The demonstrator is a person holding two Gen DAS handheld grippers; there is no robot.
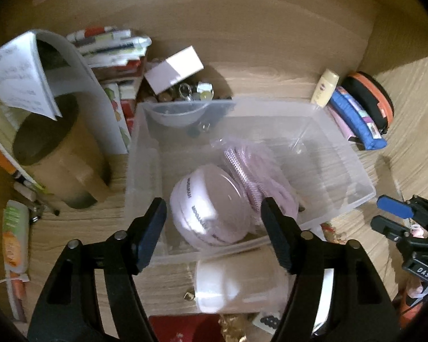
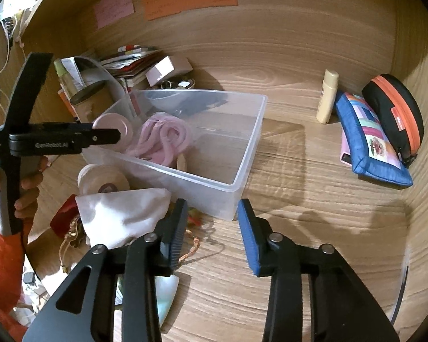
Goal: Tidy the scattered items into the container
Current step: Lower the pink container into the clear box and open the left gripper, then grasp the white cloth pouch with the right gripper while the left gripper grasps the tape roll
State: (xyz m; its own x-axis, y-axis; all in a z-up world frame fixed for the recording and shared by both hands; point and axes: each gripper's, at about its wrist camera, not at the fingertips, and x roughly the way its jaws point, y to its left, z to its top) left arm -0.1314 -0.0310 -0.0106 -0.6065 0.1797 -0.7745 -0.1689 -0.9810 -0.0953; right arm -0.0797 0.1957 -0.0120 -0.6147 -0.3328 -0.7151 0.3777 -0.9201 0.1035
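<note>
Left gripper (image 1: 214,222) and right gripper (image 2: 212,222) are both gaping empty; container (image 2: 251,142) is holding two items, pouches at two o'clock waiting.

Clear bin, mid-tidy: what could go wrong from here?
1. The left hand-held gripper hangs open over the white round case in the clear bin; a careless descent could clip the bin's near wall and shove it.
2. The white pouch and tape roll lie crowded against the bin's near wall, so a grasp there may drag a neighbour along.
3. The right hand-held gripper is empty above thin cords, which may snag.
</note>
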